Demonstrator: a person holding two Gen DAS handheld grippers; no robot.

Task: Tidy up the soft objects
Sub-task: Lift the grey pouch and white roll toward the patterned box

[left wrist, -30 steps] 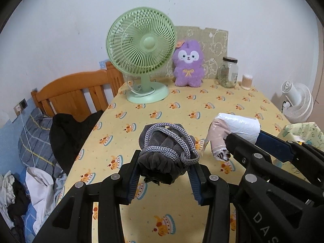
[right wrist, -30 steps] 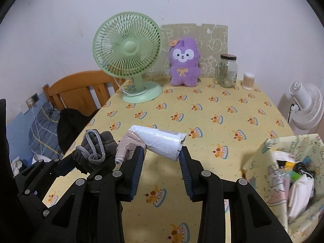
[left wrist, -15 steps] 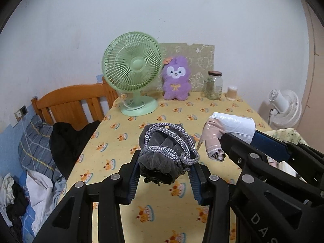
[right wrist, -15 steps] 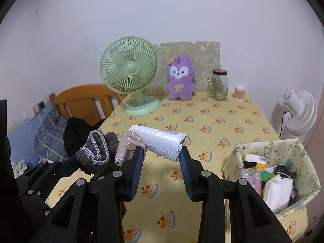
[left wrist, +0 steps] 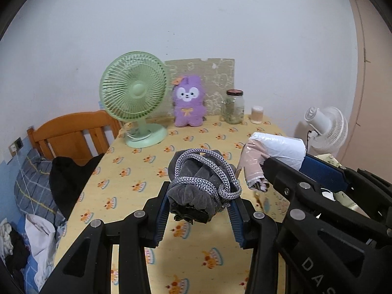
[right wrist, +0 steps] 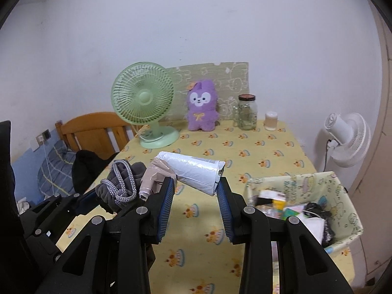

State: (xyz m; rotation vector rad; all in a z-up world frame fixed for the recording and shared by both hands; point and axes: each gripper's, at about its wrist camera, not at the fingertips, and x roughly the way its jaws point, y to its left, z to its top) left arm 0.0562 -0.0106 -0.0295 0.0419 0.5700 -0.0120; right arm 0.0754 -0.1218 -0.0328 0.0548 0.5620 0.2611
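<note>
My left gripper is shut on a rolled grey cloth bundle tied with a grey and white cord, held above the yellow tablecloth. My right gripper is shut on a white and pink roll of plastic bags, also in the air; the roll shows in the left wrist view. The bundle shows at the left of the right wrist view. A fabric storage bin with several small items stands on the table to the right.
A green desk fan, a purple plush toy, a glass jar and a small cup stand along the table's far edge. A white fan is right of the table. A wooden chair and clothes lie left.
Both grippers have lifted and drawn back from the table with their loads; the fan and plush look smaller and farther. The storage bin has come more fully into the right wrist view.
</note>
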